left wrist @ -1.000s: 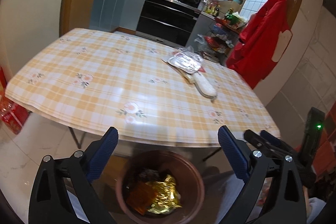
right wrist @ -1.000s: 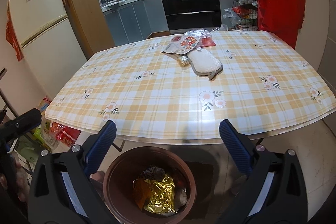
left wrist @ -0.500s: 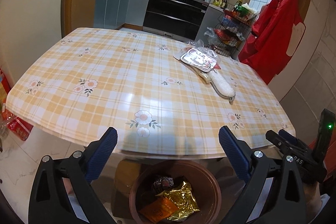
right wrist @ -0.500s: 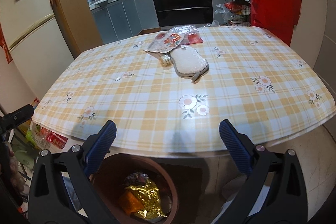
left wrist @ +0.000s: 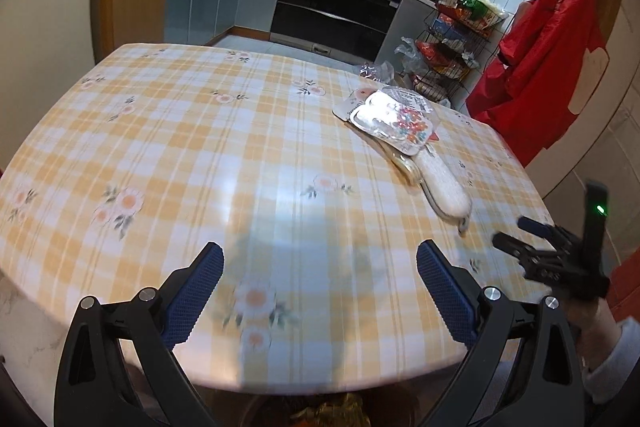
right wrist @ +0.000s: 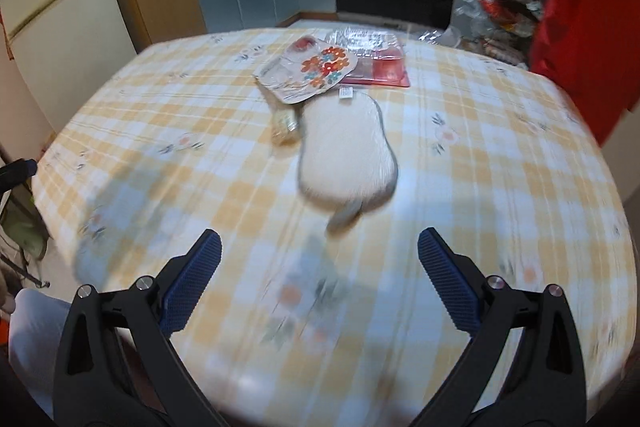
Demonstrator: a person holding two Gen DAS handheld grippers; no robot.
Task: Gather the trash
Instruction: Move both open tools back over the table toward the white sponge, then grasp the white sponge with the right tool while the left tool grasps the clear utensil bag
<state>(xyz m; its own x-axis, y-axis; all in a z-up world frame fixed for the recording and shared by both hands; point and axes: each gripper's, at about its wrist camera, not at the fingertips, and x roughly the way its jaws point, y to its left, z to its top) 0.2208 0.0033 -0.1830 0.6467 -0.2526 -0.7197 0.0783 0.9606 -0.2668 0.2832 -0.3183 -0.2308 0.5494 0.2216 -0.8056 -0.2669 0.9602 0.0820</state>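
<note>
Left gripper (left wrist: 320, 291) over the near edge of the table (left wrist: 168, 147), its blue-padded fingers (left wrist: 196, 291) spread wide with nothing between them. Right gripper (right wrist: 320, 283) likewise above the near part of the table, fingers (right wrist: 448, 287) released and empty; this view is motion-blurred. In the left wrist view the right gripper appears at the right margin, held in a hand (left wrist: 588, 319) with a pale sleeve.

The trash lies together on the far right part of the yellow checked tablecloth: a flattened wrapper with a flower print (right wrist: 308, 73) resting partly on a clear plastic tray with a red base (right wrist: 372, 63), and a small crumpled yellowish wrapper (right wrist: 285, 127) just beside a pale oval pad (right wrist: 346, 155) with a grey rim. The flower-print wrapper (left wrist: 394, 121) overlaps the far end of the pad (left wrist: 442, 187). Both grippers are well apart from these items.

At the bottom edge of the left wrist view, the rim of a brown bin (left wrist: 320, 413) with gold foil inside shows under the table edge. Beyond the table: a kitchen with a black oven (left wrist: 340, 11), a wire rack (left wrist: 452, 39) and a red garment (left wrist: 544, 67) hanging on the wall
</note>
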